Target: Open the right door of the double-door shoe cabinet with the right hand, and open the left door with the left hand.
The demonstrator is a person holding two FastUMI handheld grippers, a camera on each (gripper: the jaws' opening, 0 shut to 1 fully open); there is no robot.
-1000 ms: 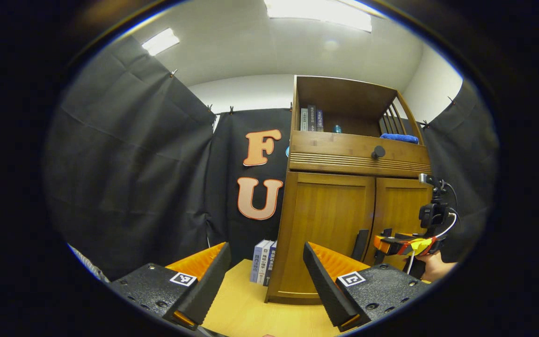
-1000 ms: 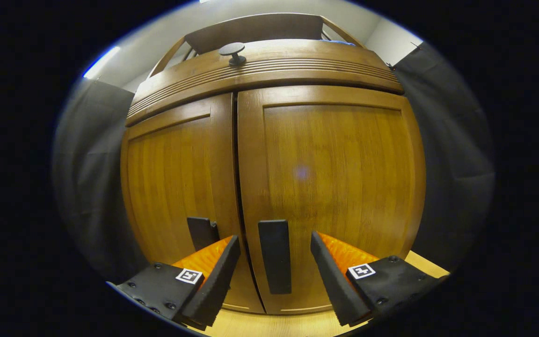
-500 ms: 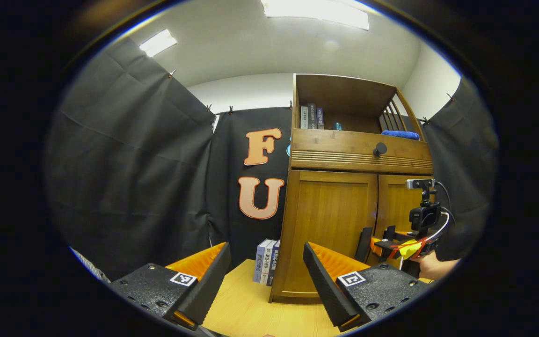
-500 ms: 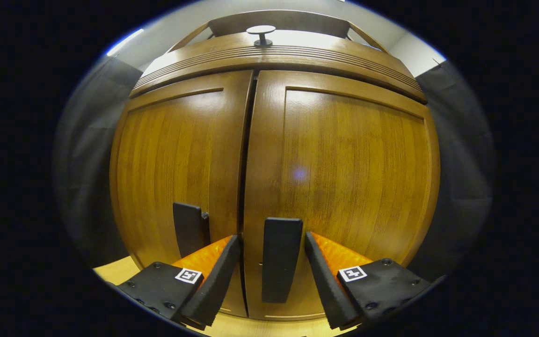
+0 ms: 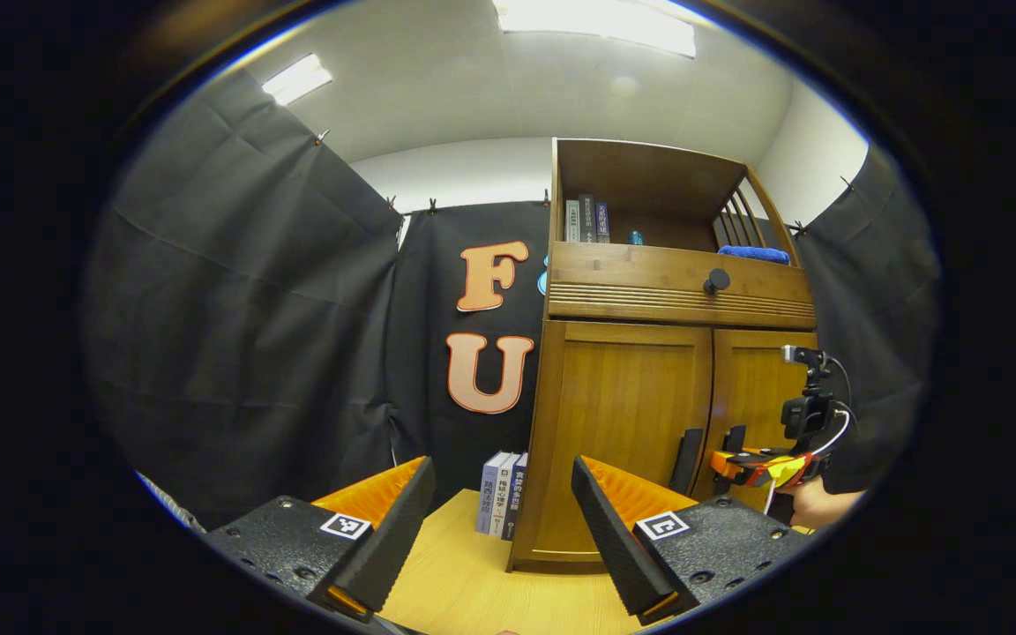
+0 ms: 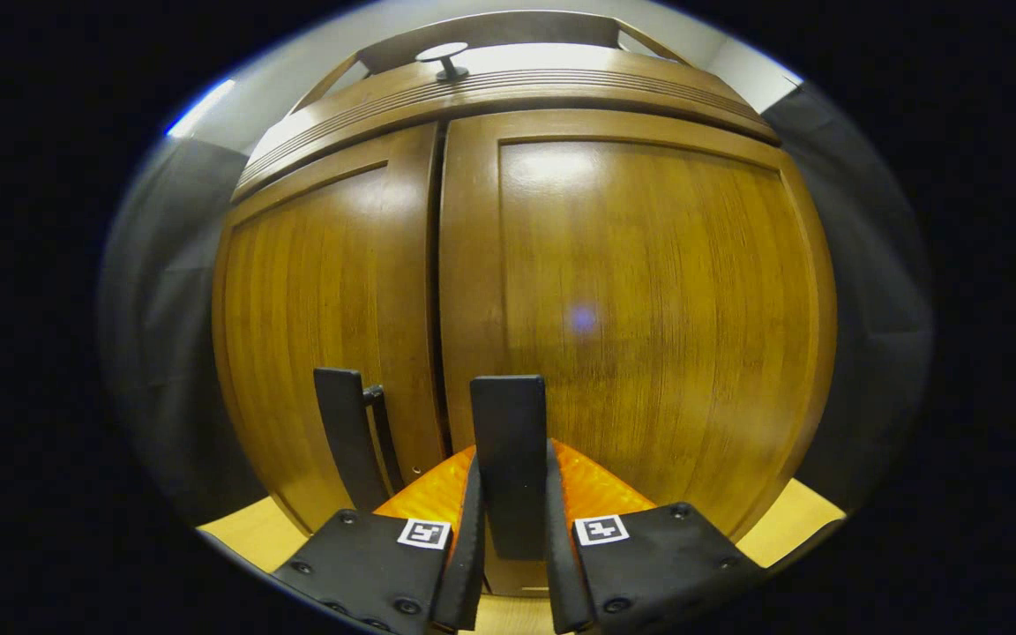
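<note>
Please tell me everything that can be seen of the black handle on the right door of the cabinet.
The right door handle is a flat, upright black bar, matte and plastic-looking, low on the right door near the seam between the doors. In the right gripper view the right gripper is shut on it, one dark finger pressing each long side. Its lower end is hidden between the fingers. The door looks shut. In the left gripper view it is small.

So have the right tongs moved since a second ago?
Yes. The right tongs came in toward the right door and closed around its black handle, which they previously straddled wide open.
</note>
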